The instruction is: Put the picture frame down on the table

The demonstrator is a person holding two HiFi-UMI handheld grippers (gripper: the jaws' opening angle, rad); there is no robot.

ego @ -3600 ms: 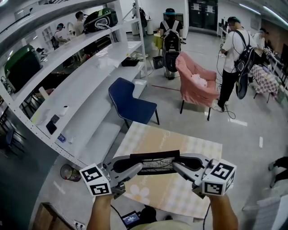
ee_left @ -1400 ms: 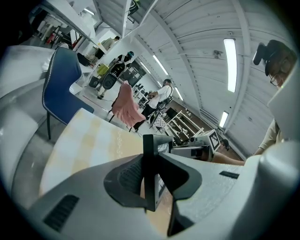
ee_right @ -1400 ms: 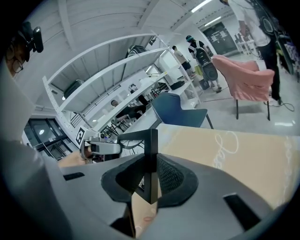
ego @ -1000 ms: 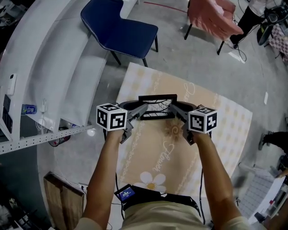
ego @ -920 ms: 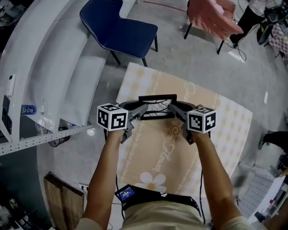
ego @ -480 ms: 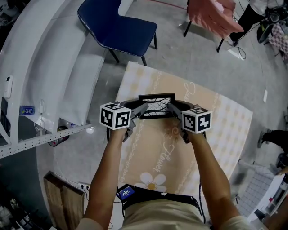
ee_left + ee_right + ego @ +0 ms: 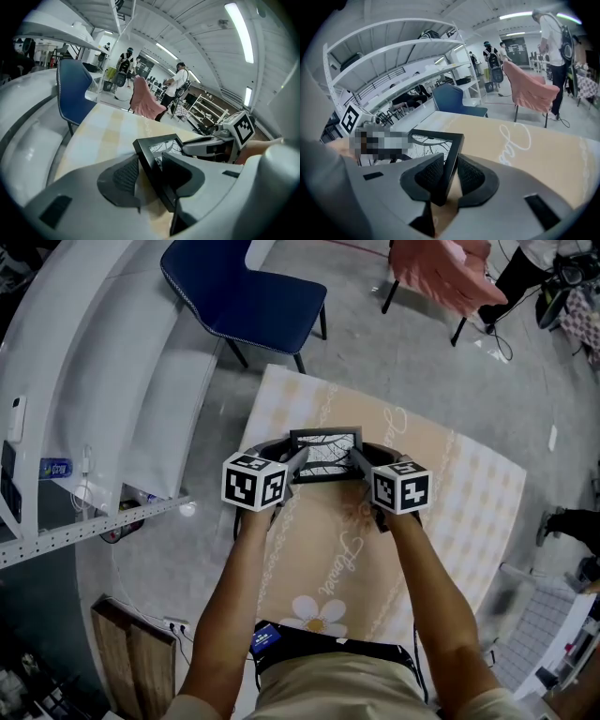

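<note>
Now that the picture frame (image 7: 325, 452) looks set on the table (image 7: 441, 512), the left gripper (image 7: 294, 458) has just been opening, edge loose between its jaws; right gripper (image 7: 357, 457) clamps it. Release next.

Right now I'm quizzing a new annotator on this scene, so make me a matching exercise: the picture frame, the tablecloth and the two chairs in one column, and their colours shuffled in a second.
Things:
1. picture frame
2. tablecloth
3. bare chair beyond the table's far edge
4. cloth-draped chair

Colours:
a. pink
b. black
c. blue
d. beige

Pairs: 1-b; 2-d; 3-c; 4-a
</note>
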